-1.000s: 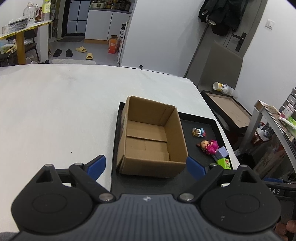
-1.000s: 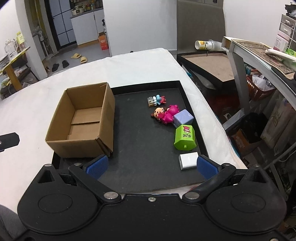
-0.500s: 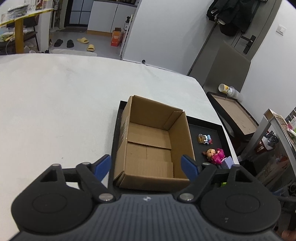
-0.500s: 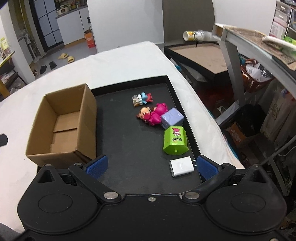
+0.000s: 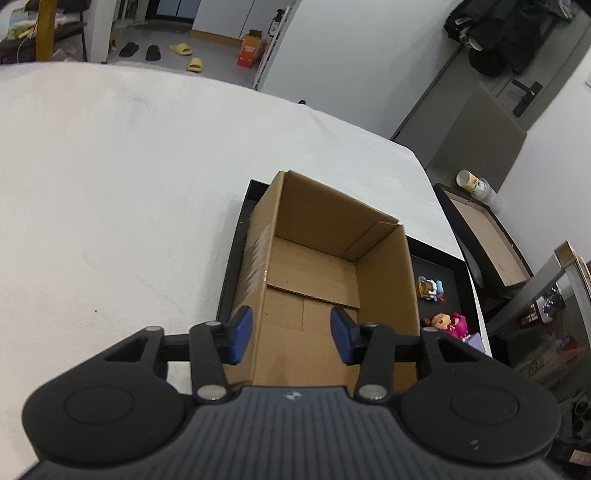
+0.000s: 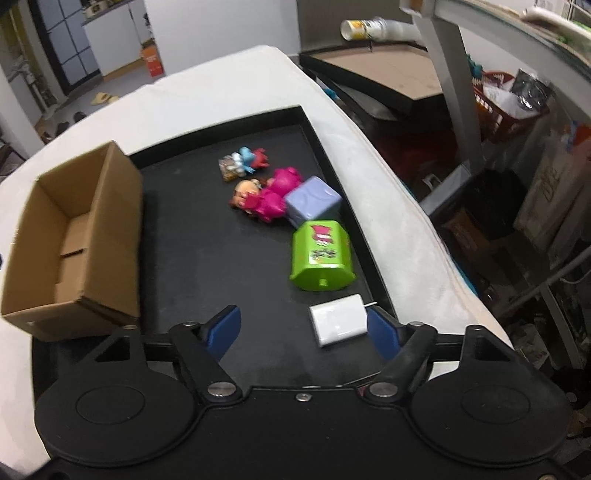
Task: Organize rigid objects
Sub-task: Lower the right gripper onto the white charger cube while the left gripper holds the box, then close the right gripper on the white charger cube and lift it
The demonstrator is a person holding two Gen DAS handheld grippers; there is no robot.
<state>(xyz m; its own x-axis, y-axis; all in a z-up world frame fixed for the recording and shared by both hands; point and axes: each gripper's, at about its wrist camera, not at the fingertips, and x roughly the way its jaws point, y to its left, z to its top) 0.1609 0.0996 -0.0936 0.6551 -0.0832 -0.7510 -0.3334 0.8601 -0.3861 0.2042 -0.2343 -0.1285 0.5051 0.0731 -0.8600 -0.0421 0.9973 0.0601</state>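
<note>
An open, empty cardboard box (image 5: 325, 266) stands on the left part of a black tray (image 6: 221, 258). My left gripper (image 5: 291, 339) hangs over the box's near left corner. Its jaws are closing, the left pad outside the box's left wall and the right pad inside; neither presses on the wall. On the right of the tray lie a small figure (image 6: 242, 164), a pink doll (image 6: 266, 195), a lilac cube (image 6: 314, 201), a green toy block (image 6: 321, 254) and a white charger (image 6: 338, 325). My right gripper (image 6: 303, 332) is closing with the charger between its jaws, close to the right pad.
The tray lies on a white-covered table (image 5: 110, 184), near its right edge. Beyond that edge stand a second black tray with a brown board (image 6: 388, 70), stacked paper cups (image 6: 369, 27), a metal table leg (image 6: 454, 85) and floor clutter.
Both grippers have come down and forward while their jaws narrowed. The left one now straddles the box's left wall. The right one has reached the white charger.
</note>
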